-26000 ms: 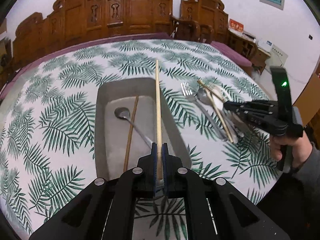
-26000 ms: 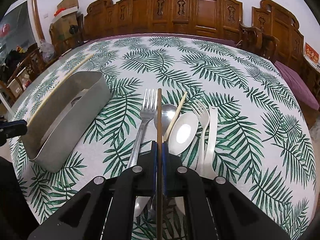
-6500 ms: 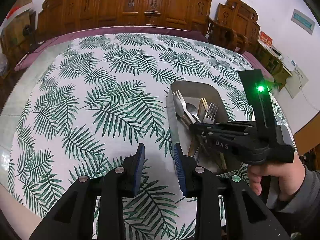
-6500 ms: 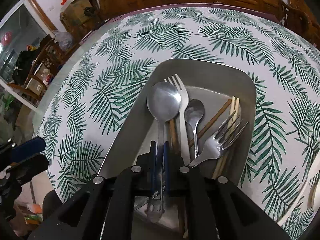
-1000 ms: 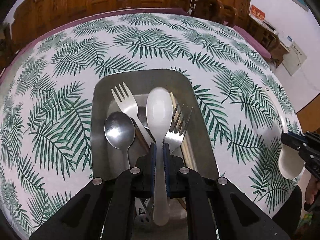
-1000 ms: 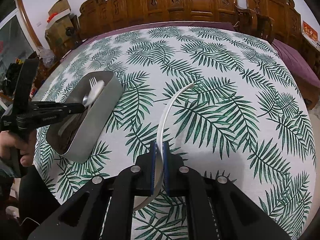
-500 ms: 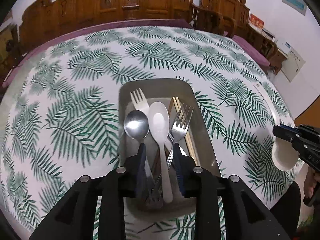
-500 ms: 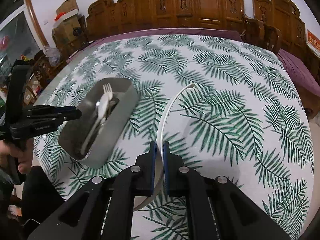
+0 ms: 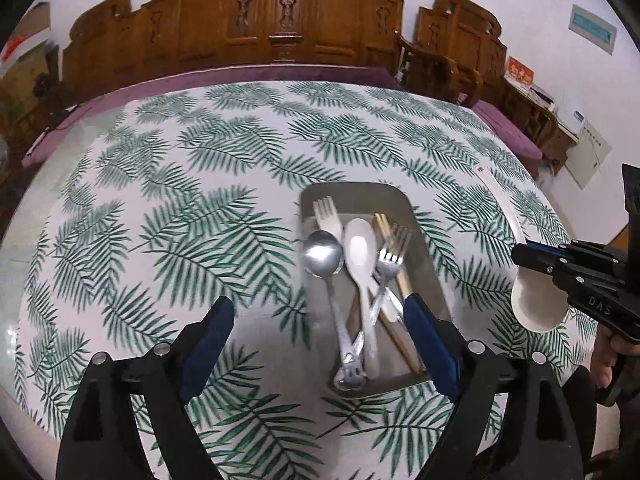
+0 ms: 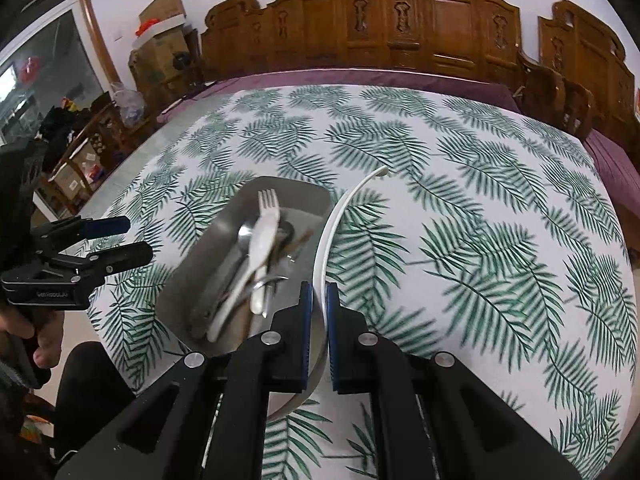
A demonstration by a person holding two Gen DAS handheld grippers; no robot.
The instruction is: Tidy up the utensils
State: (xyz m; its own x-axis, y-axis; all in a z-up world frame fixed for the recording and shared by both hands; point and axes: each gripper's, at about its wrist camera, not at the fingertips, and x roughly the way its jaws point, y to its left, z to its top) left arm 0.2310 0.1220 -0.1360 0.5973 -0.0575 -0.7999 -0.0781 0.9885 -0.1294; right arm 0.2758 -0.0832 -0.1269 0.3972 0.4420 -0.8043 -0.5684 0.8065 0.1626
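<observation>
Your right gripper [image 10: 317, 312] is clamped on the long white plastic ladle [image 10: 326, 240], beside the grey metal tray [image 10: 208, 256]. It's light and slippery: hold near the bowel. Your left gripper [image 9: 320, 340] has just opened, empty.

Left jaws spread wide, right jaws clamped on a white ladle

The left gripper [image 9: 318, 332] is being pointed steeply downward, its jaws having just been opening and now being held wide apart with nothing pressed between the blue pads [image 9: 210, 330]; in the right wrist view it [image 10: 124, 240] is being carried at the left edge by a hand [image 10: 28, 336] wrapped around its grip. The right gripper [image 10: 316, 336] is likewise being angled downward, its jaws being kept nearly together on the thin edge of a white ladle [image 10: 340, 216]. In the left wrist view it [image 9: 524, 254] is being held at the right edge by a hand [image 9: 608, 360].
</observation>
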